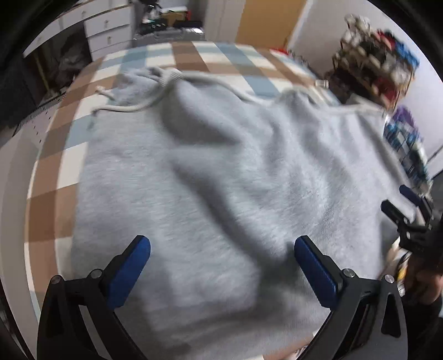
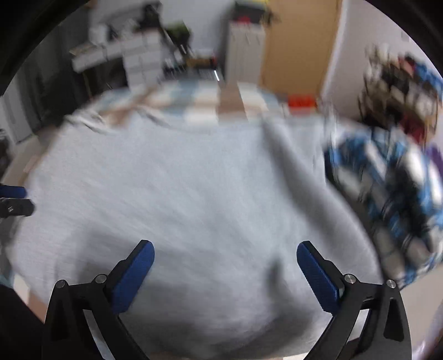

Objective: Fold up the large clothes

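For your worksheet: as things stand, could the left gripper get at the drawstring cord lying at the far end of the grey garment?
Probably yes. The left gripper is open and holds nothing, and only flat grey garment lies between it and the drawstring cord; nothing blocks the way.

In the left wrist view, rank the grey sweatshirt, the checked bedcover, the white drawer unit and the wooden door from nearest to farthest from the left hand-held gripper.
From the left hand-held gripper:
1. Grey sweatshirt, spread directly under the open jaws.
2. Checked bedcover, left and beyond.
3. White drawer unit, upper left past the bed.
4. Wooden door, back wall; blur makes 3 and 4 hard to separate.
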The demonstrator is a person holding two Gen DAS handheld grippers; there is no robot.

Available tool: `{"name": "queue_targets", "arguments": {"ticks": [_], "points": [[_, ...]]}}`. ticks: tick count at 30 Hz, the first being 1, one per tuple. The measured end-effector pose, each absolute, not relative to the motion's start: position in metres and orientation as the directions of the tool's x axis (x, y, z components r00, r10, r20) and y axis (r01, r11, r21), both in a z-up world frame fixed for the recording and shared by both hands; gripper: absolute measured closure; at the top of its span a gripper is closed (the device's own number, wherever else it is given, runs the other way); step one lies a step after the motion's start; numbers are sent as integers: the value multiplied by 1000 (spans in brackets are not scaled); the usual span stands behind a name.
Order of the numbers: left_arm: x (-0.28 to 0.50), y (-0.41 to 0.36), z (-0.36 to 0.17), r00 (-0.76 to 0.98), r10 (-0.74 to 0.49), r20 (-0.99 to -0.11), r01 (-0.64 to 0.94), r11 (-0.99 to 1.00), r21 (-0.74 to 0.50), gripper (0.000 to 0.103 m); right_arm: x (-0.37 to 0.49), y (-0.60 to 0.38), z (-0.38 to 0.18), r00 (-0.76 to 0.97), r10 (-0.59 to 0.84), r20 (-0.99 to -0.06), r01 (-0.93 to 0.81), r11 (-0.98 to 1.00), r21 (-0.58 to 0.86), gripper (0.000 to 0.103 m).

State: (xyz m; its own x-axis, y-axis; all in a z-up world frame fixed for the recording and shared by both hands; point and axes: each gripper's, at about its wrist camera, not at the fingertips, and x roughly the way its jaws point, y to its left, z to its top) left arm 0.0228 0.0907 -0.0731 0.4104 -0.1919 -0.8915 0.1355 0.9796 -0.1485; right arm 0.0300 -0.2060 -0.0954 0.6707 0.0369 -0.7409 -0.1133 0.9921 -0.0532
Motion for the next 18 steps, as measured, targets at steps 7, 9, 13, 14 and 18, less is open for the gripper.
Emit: {"name": "queue_targets", "arguments": {"ticks": [7,9,13,14,18], "points": [[10,80,-91,364,-186,-913,225,968,-108,1,21,-125,-93,651,176,-738,-351,932,-87,0],[8,72,-96,372,-143,-917,252,966,-49,1,29,-117,-111,599,148,-787,-358,929,-97,0],[9,65,-103,394,-83,-915,268,963,28,1,46,-140,-128,474,264,-840,-337,936,104,0],[8,64,-102,399,-70,-914,267,963,43,1,46,-139,-129,475,265,-839,-347,933,98,0],[8,70,-94,384,-124,-915,274,962,-15,1,45,-148,-123,492,306,-815,-360,924,129,1]]}}
